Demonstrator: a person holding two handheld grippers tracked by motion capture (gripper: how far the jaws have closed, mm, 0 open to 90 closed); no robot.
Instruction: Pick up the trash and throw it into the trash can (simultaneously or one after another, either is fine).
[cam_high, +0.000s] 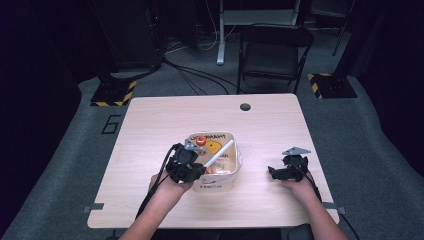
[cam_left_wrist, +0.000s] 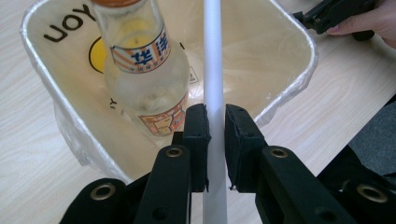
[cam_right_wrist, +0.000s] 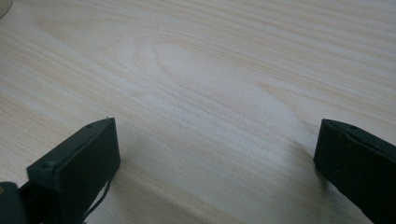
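**White tube clamped over the bin**

The wooden table (cam_high: 150, 125) spreads before me. On it, toward my side, stands the cream bin (cam_high: 227, 175), lined with a clear bag and printed with a yellow face. Inside lies a clear bottle (cam_left_wrist: 144, 79) with an orange-striped label and a red cap. My left gripper (cam_left_wrist: 215, 135) grips the white tube (cam_left_wrist: 214, 56), jaws pressed against both its sides, the tube slanting across the bin's opening. My right gripper (cam_high: 274, 172) rests on the table to the bin's right, jaws spread wide, holding nothing
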